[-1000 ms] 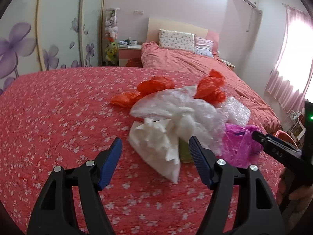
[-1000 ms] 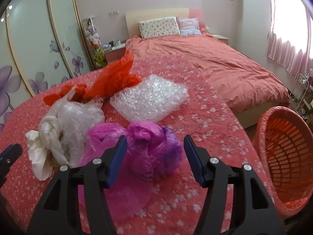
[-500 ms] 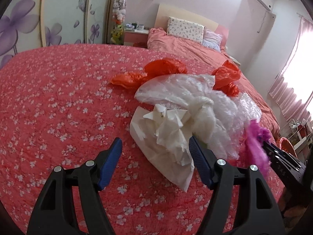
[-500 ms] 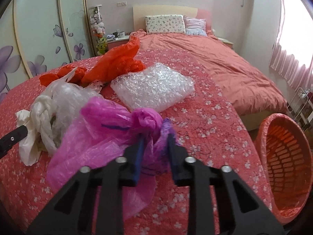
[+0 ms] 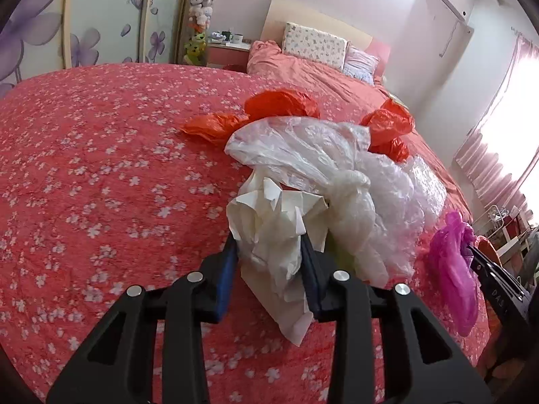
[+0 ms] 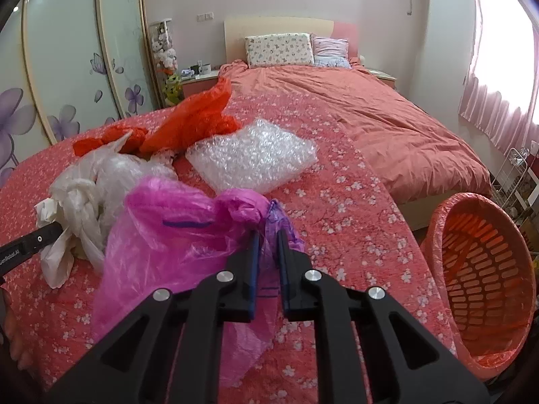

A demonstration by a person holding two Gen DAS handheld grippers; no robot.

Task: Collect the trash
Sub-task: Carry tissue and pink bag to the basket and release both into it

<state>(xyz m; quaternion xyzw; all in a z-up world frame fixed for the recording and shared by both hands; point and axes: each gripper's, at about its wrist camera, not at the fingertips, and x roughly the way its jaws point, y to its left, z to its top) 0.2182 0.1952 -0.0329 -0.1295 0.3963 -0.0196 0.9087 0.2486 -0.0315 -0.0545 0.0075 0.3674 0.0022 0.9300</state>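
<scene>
My left gripper [image 5: 269, 240] is shut on crumpled white paper [image 5: 269, 215] that lies against a knotted clear plastic bag [image 5: 323, 165] on the red flowered cover. My right gripper [image 6: 267, 235] is shut on a magenta plastic bag [image 6: 175, 232] and holds it lifted off the cover; the bag also shows in the left wrist view [image 5: 454, 262]. Orange plastic bags [image 6: 198, 121] and a sheet of bubble wrap [image 6: 252, 156] lie farther back. An orange laundry basket [image 6: 481, 269] stands on the floor at the right.
A bed [image 6: 370, 107] with a pink duvet and pillows lies beyond the cover. A wardrobe with flower-print doors [image 6: 67, 60] lines the left wall. A nightstand [image 5: 225, 50] with toys stands beside the headboard. A wire rack [image 6: 515, 175] stands under the curtained window.
My left gripper closed on the white paper. My right gripper closed on the magenta bag and lifted it off the cover.
</scene>
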